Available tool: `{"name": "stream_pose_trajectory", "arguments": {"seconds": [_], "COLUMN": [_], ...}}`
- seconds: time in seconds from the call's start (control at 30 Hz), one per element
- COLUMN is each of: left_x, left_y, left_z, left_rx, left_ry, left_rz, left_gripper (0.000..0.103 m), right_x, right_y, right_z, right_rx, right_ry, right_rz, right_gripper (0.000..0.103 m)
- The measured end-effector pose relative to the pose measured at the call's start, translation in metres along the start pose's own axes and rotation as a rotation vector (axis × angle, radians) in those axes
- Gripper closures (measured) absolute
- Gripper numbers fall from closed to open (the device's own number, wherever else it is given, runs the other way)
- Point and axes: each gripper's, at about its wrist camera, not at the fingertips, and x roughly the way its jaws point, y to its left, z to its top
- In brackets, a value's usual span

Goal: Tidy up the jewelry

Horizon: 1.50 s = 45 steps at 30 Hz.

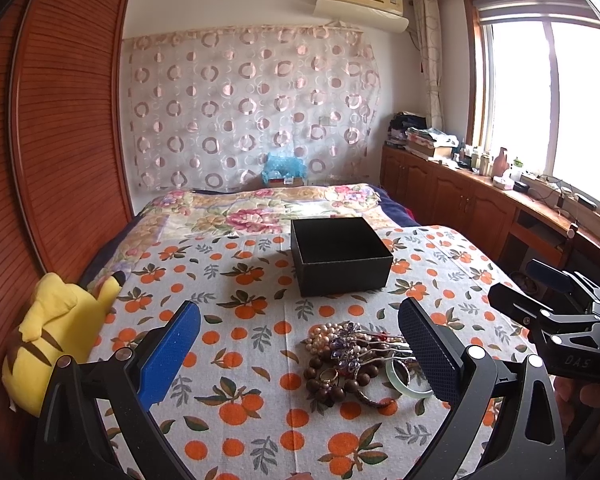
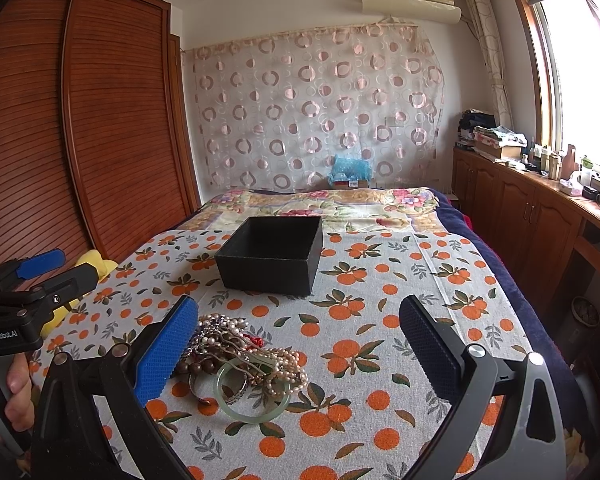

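Nearest the lens in both wrist views are each gripper's own two padded fingers, spread wide with nothing between them. From the left wrist view, the left gripper (image 1: 300, 356) is held low over the tangled heap of jewelry (image 1: 352, 360) on the orange-patterned bedcloth (image 1: 228, 360), and the right gripper (image 1: 540, 304) is seen beside it, likewise parted and empty. The heap lies on the near side of the open black cardboard box (image 1: 340, 256), apart from it, with bare cloth between.

No piece is yet gripped, so the step in hand is judged to be the first pick. One piece should be singled out at the edge of the heap rather than its middle, since the strands of pale pearl beads (image 2: 284, 364) and dark wooden beads (image 2: 196, 368) are interlaced and could be dragged along together. The pale green jade bangle (image 2: 256, 392), at the side of the heap farthest from the box, is the best-exposed piece; it lies nearly flat, its opening facing up, one rim propped on the beads. It is round, so no long axis is offered; a pinch across its near rim would be favoured. The heap itself runs roughly parallel to the box's near wall.
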Motion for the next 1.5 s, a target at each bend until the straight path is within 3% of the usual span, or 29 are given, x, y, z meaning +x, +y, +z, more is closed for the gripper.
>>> {"name": "stream_pose_trajectory", "arguments": {"seconds": [0.33,0.83,1.03,1.1,1.17,1.5], "left_x": [-0.001,0.047,0.065,0.070,0.077,0.111], "left_y": [-0.003,0.005,0.000,-0.001,-0.001,-0.006], "left_z": [-0.005,-0.029,-0.034,-0.035,-0.034,-0.035], "left_rx": [-0.006,-0.006,0.002,-0.009,-0.017,-0.078], "left_ry": [0.028,0.182,0.231,0.248,0.267,0.359], "left_rz": [-0.006,-0.086,-0.152,-0.183,-0.201,-0.308], "left_gripper": [0.007,0.007,0.007,0.013,0.030,0.062], "right_x": [0.005,0.030,0.045,0.050,0.052,0.056], "right_y": [0.000,-0.018,-0.021,-0.021,-0.020,-0.017], "right_z": [-0.004,-0.040,-0.053,-0.056,-0.058,-0.061], "right_rx": [0.000,-0.024,-0.046,-0.051,-0.051,-0.061], "right_ry": [0.019,0.111,0.171,0.189,0.202,0.222], "right_rz": [-0.004,0.018,0.044,0.059,0.075,0.085], "right_gripper": [0.002,0.002,0.011,0.017,0.021,0.024]}}
